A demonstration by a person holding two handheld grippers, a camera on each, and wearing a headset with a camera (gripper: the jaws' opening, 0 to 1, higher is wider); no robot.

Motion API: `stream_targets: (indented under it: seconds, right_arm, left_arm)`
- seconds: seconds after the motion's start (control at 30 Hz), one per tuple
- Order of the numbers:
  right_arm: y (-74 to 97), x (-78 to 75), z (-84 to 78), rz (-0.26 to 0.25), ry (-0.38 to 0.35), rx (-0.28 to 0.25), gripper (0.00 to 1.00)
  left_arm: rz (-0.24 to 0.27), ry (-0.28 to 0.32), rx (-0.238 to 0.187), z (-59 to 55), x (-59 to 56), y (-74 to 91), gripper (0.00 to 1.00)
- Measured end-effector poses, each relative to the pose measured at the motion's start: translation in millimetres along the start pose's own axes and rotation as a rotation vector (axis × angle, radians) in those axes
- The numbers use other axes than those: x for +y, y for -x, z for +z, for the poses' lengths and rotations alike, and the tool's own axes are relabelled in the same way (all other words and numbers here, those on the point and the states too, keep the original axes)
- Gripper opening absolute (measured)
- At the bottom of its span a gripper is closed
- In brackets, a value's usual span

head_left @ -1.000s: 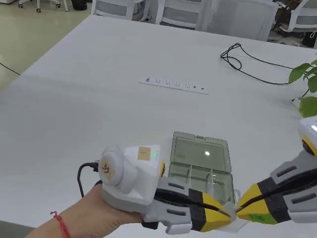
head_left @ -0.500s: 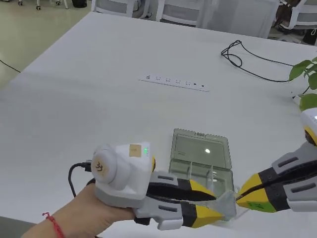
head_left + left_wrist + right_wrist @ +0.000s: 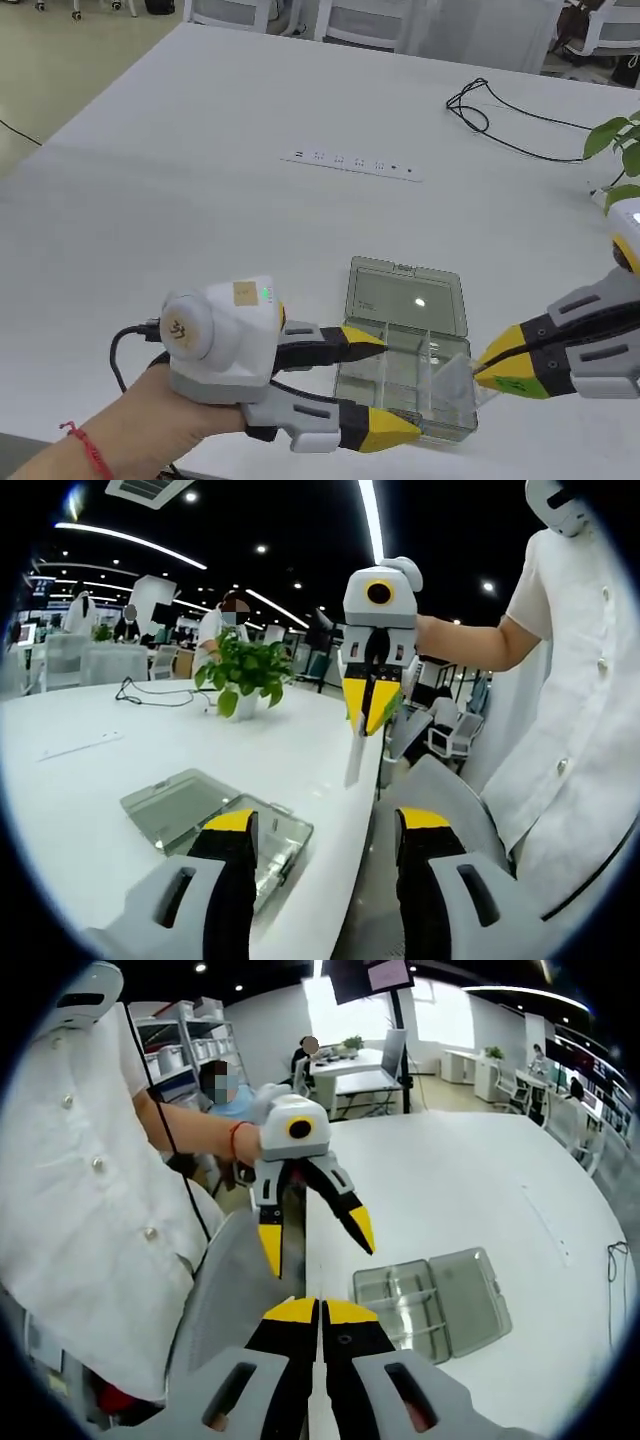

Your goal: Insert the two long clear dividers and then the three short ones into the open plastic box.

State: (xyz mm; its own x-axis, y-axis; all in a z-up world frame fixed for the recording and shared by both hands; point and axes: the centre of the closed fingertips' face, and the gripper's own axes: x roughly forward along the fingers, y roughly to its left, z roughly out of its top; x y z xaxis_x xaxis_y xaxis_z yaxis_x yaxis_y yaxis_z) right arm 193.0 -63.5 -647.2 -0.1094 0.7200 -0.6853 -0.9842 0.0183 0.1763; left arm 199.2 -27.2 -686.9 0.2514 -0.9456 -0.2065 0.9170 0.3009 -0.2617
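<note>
**Item: clear divider, held at the mouth of the box**

Location. The open plastic box (image 3: 405, 385) sits at 6 o'clock in the head view, close to the near edge of the white table (image 3: 180, 210). Its lid (image 3: 405, 300) is laid flat back toward 12. I see partition walls already standing inside, but I cannot count them through the clear plastic.

Claws. The right gripper (image 3: 484, 368) comes in from 4 o'clock, pinched together on one end of a clear divider (image 3: 455, 385). The divider hangs by the box's 3 o'clock corner, and in the left gripper view it dangles below those yellow tips. The left gripper (image 3: 388, 385) comes in from 8 o'clock, jaws wide apart and empty, at the box's 9 o'clock side.

Handling (my judgement). This looks like thin, light, stiff plastic, slick and hard to see. It is likely to swing on a one-end pinch and to crack if forced. I would grip the top edge near an end, steady the far end with the free claw, and leave the lower edge clear for the slots.

Room. There is open tabletop toward 12. The power strip (image 3: 350, 165), the cable (image 3: 500, 125) at 1 and the plant (image 3: 615, 150) at 3 lie well apart from the box. The tight side is 6 o'clock, where the table edge is near and a dropped divider could go over it.
</note>
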Motion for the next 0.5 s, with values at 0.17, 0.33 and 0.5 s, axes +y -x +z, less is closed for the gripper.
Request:
stream_targets:
  seconds: [0.17,0.33,0.5]
  right_arm:
    - [-2.7,-10.4,-1.2,-0.021,0.011,0.015,0.03]
    - [-6.9,-27.2,-4.2,-0.052,0.029,0.038,0.03]
    - [-12.8,-42.5,-6.2,-0.075,0.042,0.049,0.03]
  left_arm:
    - [0.024,-0.006,0.011,-3.4,7.4,2.9,0.65]
    - [0.046,-0.005,0.026,-8.8,14.8,5.3,0.74]
    - [0.06,-0.001,0.035,-12.6,19.6,7.6,0.81]
